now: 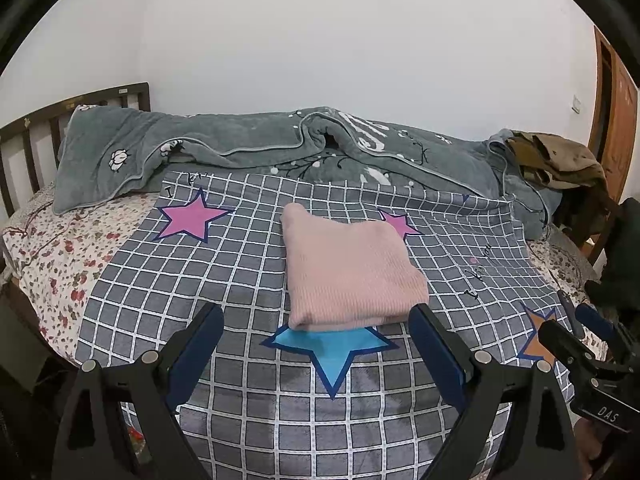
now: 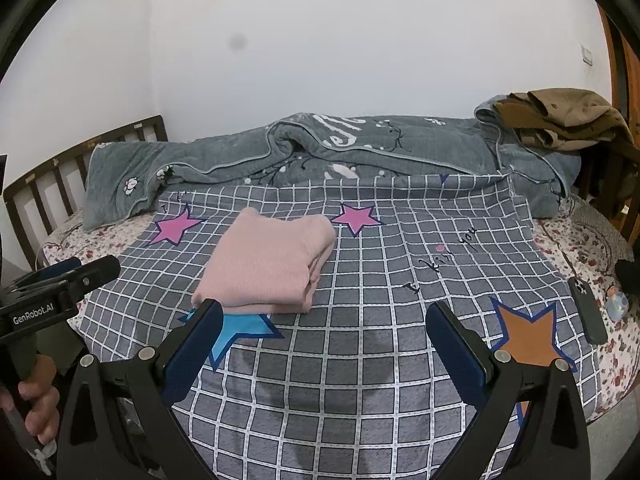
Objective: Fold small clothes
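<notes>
Left gripper (image 1: 316, 314): spread wide, nothing held, hanging low over the checked sheet (image 1: 224, 280) just short of the near edge of the pink garment (image 1: 348, 270). Right gripper (image 2: 324, 314): likewise wide apart and empty, over bare sheet, with the garment ahead and to its left, close by the left finger (image 2: 196, 344) but apparently not touching it.

Judging by the lie of things, mostly done: already a compact squarish bundle, several layers stacked, neither gripper in contact. Possibly left: a last pat or squaring of edges, or a fresh piece, though no other small garment shows.

Soft, ribbed-looking knit, pale pink, flat on top, rounded at the far corners; layered fold edges showing along the right side in the right wrist view. Resting mid-sheet, partly covering the blue star (image 1: 332, 354), between two pink stars (image 2: 176, 226).
</notes>
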A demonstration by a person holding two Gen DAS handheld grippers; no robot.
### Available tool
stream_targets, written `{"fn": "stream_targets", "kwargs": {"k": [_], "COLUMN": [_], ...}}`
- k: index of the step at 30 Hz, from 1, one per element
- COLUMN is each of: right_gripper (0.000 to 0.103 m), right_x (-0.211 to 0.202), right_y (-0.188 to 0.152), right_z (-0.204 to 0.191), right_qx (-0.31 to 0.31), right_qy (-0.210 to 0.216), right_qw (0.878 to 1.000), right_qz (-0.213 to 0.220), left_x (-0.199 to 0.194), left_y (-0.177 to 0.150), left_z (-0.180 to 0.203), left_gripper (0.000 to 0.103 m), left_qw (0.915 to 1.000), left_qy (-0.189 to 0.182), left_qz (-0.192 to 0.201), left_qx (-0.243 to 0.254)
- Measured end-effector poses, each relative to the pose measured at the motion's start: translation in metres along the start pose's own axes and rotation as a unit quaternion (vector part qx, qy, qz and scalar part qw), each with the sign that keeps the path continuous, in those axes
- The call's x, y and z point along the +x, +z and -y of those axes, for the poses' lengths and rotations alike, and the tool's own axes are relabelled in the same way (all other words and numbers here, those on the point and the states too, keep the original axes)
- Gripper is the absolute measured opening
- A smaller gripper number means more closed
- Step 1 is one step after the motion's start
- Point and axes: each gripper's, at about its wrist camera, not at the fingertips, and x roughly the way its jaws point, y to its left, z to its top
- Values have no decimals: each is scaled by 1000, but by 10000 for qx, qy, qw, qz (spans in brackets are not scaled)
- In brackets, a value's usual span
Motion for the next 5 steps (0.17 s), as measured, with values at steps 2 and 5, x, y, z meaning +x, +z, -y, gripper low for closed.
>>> {"fn": "stream_targets", "kwargs": {"k": [2,5], "right_gripper": [100,100], "right_x": [0,0], "right_y": [0,1], "right_z": [-1,-2], "right_qx": [2,14], "right_qy": [2,43], "right_qw": [10000,10000], "right_qz": [7,3], "left_x": [0,0], "left_y": [0,0], "left_z": [0,-1], "left_gripper": [94,94], "left_qw": [10000,10000], "left_qy": [-1,-18], "left_qz": [7,10], "left_qx": [-18,-48]}}
